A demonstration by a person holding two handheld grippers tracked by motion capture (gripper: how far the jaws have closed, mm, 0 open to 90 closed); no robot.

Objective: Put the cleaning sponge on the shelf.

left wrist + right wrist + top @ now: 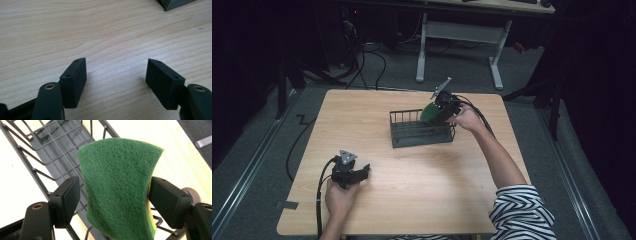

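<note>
High view first: I've got my right gripper (pixel 439 107) up at the far right end of the dark wire rack (pixel 422 131), with a green scouring sponge (pixel 429 113) showing just on its rack side. My right hand (pixel 467 118) sits behind it, striped sleeve (pixel 522 210) cut off by the bottom edge. The jaws themselves are too small and dark here for me to read.

Right gripper view settles it: the sponge (pixel 117 187) sits between my two jaws, green face toward the camera, bowed between the pads. A sliver of yellow foam (pixel 151 220) peeks out at the lower right, by the right-hand jaw; most of that layer is hidden behind the green. The right-hand pad touches the sponge's edge; on the left-hand side the green edge overlaps the pad and I can't make out the contact. So, pinching the sponge, as best I can read it. Beyond the jaws lies the rack's (pixel 57 147) grid floor and wire side, its ends running out of frame.

Left gripper view: my left gripper (pixel 116 75) is spread wide, nothing between the jaws, bare wooden table (pixel 100 30) under them. A dark corner (pixel 175 3) clips in at the top right, too cropped to name for certain.

From above, the left gripper (pixel 349 172) rests low on the table (pixel 412 200) in my left hand (pixel 339 197), well apart from the rack.
</note>
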